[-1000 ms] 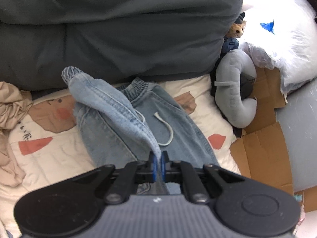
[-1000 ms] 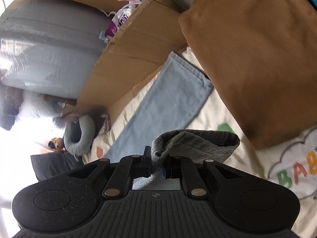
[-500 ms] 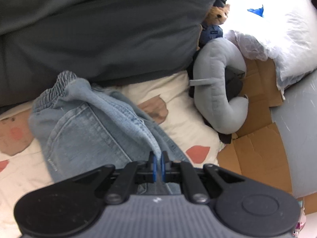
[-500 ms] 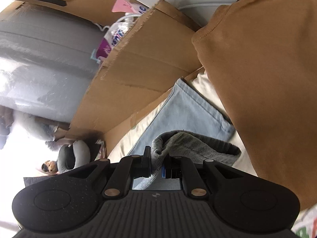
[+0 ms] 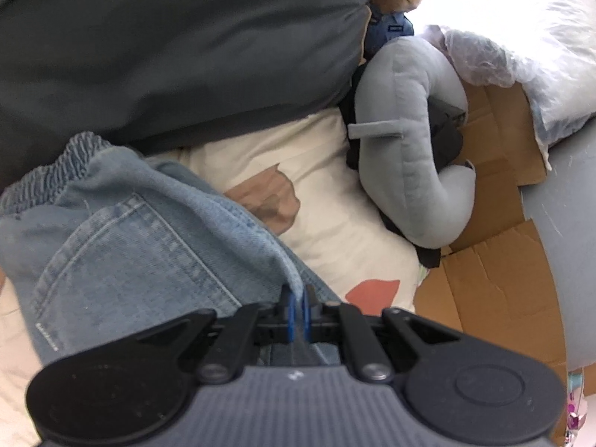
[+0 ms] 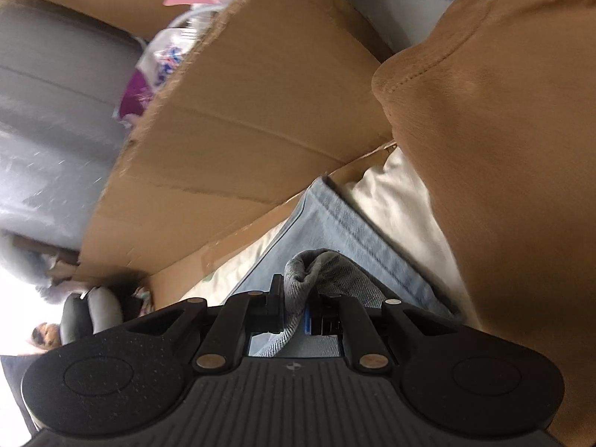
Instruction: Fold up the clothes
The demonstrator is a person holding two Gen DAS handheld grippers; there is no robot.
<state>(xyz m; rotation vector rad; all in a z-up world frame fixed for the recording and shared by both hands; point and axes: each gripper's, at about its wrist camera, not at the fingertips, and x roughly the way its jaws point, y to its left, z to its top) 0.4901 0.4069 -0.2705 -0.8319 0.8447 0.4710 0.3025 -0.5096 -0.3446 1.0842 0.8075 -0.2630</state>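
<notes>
Left wrist: jeans apparently pinched between fingers.

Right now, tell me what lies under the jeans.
Under the jeans lies a cream bedsheet with brown and red printed shapes. Whatever sits beneath the denim itself is covered.

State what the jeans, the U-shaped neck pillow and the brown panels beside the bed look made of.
Jeans: light-washed cotton denim, judging by twill weave, contrast stitching and elastic waistband.
Neck pillow: matte grey soft knit or fleece over stuffing; it looks plump and seamed.
Brown panels: corrugated cardboard, with creases and ragged torn edges.
</notes>
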